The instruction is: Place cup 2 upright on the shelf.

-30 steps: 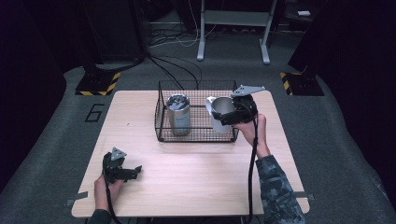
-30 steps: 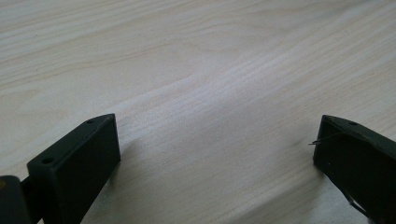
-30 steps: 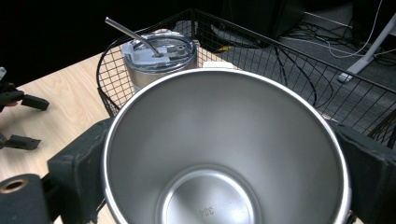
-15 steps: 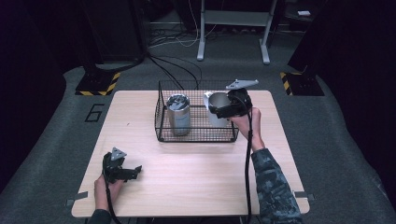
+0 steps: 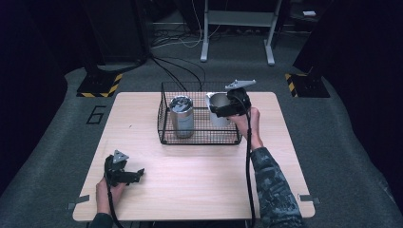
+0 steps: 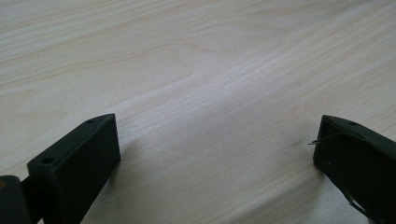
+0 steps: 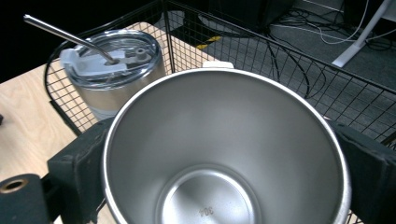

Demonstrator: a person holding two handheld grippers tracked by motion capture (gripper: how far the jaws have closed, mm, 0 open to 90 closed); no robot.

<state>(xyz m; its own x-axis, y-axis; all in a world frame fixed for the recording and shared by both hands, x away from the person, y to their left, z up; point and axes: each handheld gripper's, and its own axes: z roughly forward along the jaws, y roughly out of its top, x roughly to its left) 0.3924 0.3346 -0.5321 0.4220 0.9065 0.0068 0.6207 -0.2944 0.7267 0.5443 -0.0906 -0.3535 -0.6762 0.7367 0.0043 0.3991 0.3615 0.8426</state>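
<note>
Steel cup clamped in right gripper, apparently above basket, left gripper released

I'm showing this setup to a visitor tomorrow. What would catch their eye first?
Most striking is the open steel cup, clamped between the right tool's jaws and held over the right end of the black wire basket. Inside the basket's left part stands a lidded steel tumbler with a metal straw. Far off, the left tool rests open near the wooden table's front left corner.
</note>
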